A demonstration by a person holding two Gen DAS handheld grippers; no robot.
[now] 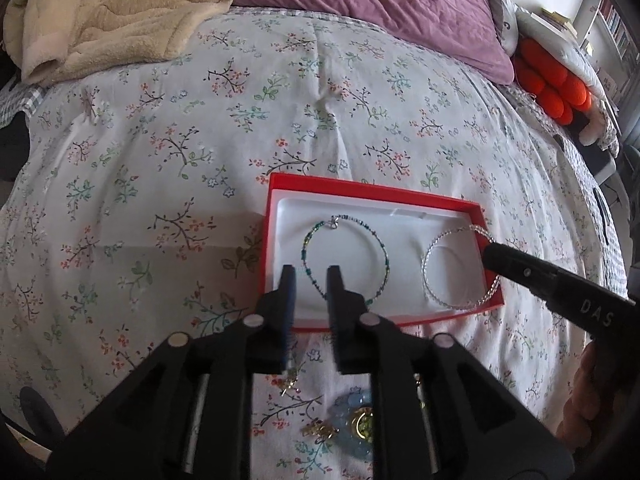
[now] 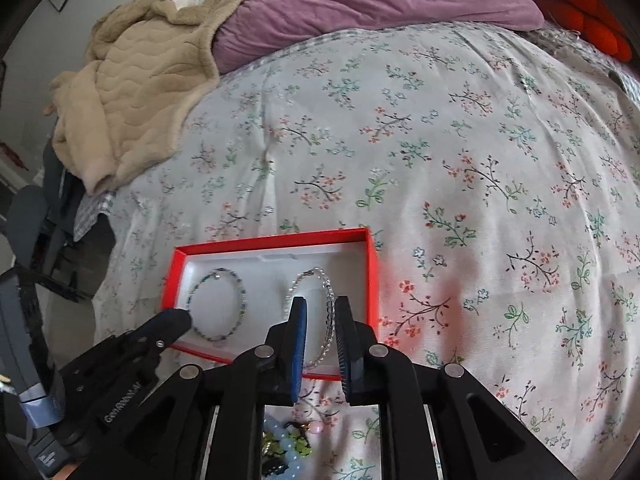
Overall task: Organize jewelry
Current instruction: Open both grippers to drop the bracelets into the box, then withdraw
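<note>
Left gripper (image 1: 311, 280), fingers spread, hovers over the red rectangular cardboard box (image 1: 432, 197); right gripper (image 2: 321, 312), fingers spread, straddles the clear beaded bracelet (image 2: 325, 300); floral bedspread (image 1: 200, 128) beneath.

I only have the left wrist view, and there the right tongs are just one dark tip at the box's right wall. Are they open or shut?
Observer: Open. In the right wrist view the right tongs stand apart, and a strand of the clear bracelet shows in the gap, unpinched.
Operator: Where does my own tip sit, seen from that side?
Observer: The left tongs are at the red box's near left corner, beside the green bracelet; I cannot tell whether they touch it.
Operator: Anything loose that I am missing?
Observer: A small pink piece lies on the bedspread by the pale blue beads.
</note>
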